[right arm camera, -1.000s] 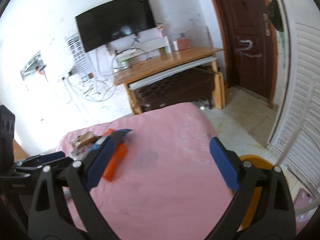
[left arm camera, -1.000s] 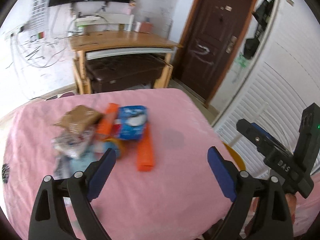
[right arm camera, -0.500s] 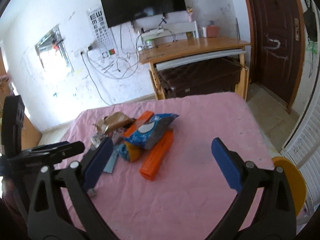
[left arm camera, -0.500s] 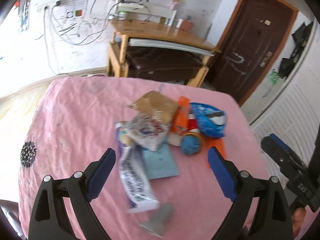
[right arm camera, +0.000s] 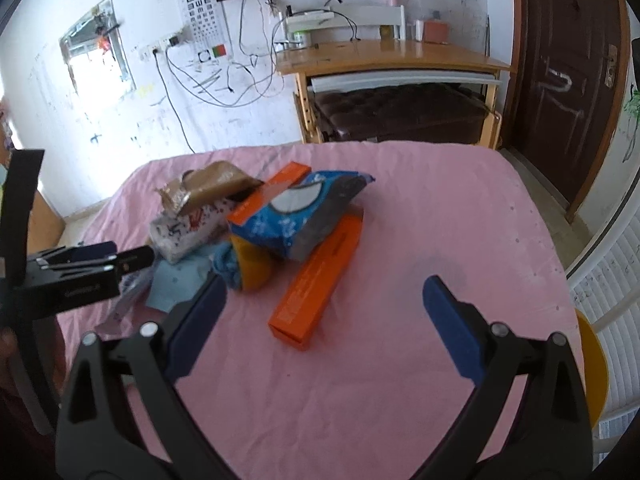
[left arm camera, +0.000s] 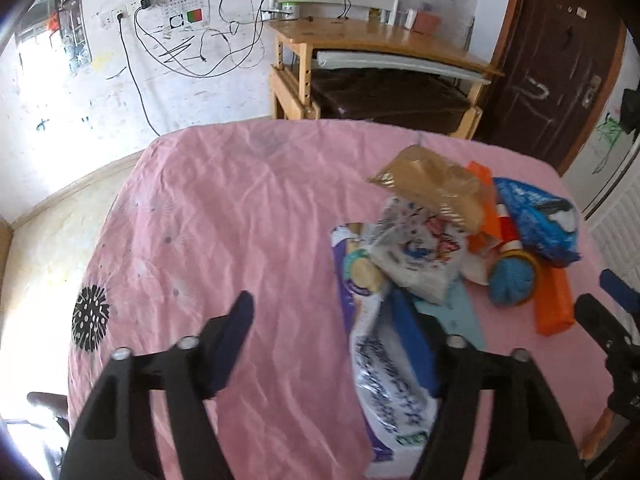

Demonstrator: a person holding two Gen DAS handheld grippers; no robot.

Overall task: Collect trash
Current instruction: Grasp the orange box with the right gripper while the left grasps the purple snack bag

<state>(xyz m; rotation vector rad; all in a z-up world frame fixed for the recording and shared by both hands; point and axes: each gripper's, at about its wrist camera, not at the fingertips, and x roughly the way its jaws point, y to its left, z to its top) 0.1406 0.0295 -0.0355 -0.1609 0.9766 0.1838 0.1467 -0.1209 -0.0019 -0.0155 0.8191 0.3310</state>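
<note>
1. Left tongs [left arm camera: 324, 320] hung over the near edge of the pink-covered table [left arm camera: 240, 208], jaws apart, just narrowed, with nothing pinched; right pad overlapped the white printed bag [left arm camera: 384, 380], probably lining up a first grab.
2. Right tongs [right arm camera: 324, 304] stood wide apart and empty, aimed at the long orange box [right arm camera: 320, 280] lying just ahead.
3. Beyond, heaped together mid-table for collecting: blue snack bag [right arm camera: 304, 216], brown packet [right arm camera: 212, 188], patterned white wrapper [left arm camera: 416, 256].
4. Farthest, against the wall: wooden desk [right arm camera: 392, 56].
</note>
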